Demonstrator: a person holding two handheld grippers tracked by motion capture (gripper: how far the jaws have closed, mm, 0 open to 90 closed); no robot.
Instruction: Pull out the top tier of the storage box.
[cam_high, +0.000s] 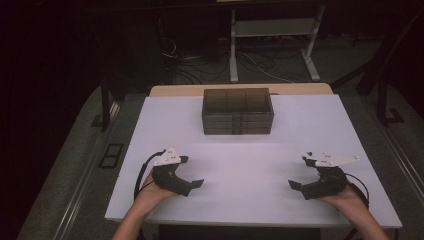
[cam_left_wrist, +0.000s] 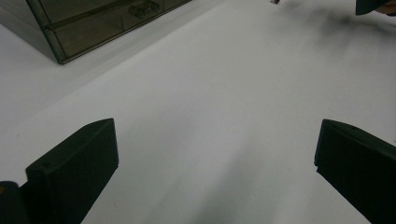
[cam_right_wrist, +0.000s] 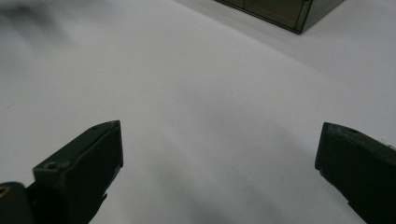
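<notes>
A stack of dark translucent compartment boxes (cam_high: 238, 111) stands at the far middle of the white table (cam_high: 250, 200). My left gripper (cam_high: 192, 177) rests near the front left, held by a hand, its jaws wide apart with nothing between them. My right gripper (cam_high: 299, 172) mirrors it at the front right, also open and empty. In the left gripper view the box stack (cam_left_wrist: 93, 23) sits at the upper left beyond the open gripper (cam_left_wrist: 215, 158). In the right gripper view a corner of the box stack (cam_right_wrist: 285, 11) lies at the top, past the open gripper (cam_right_wrist: 219, 163).
A white metal stand (cam_high: 272, 40) and loose cables (cam_high: 200, 65) lie on the floor behind the table. A dark post (cam_high: 105, 105) stands off the table's left side. Bare white surface spreads between the grippers and the boxes.
</notes>
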